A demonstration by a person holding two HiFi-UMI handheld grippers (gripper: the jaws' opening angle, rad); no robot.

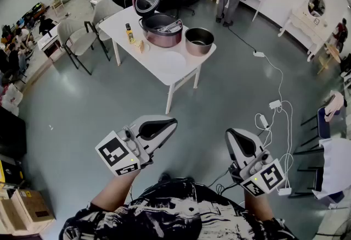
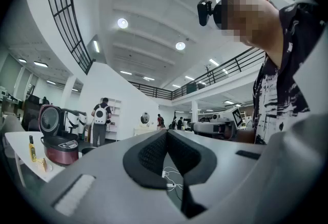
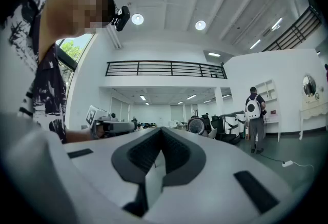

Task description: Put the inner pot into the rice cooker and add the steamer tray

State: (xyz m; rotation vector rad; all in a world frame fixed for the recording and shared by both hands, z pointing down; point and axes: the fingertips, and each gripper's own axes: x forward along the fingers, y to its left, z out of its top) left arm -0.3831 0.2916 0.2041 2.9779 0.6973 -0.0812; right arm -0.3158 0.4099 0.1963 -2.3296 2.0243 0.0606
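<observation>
not started. left gripper [image 1: 172, 121] and right gripper [image 1: 230, 132]: fingers closed, empty, well short of the table [image 1: 164, 68]. inner pot [image 1: 199, 41] sits there beside the open rice cooker [image 1: 160, 29]. next i likely walk in, open fingers, grip its rim.

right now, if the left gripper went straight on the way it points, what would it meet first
Nothing near: the left gripper points level over the floor, right of the white table. Probably the far dresser first, though depth is unclear.

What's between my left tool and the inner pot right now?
In the head view, only bare grey floor, then the white table's near edge. The left tool is well short of the inner pot.
</observation>
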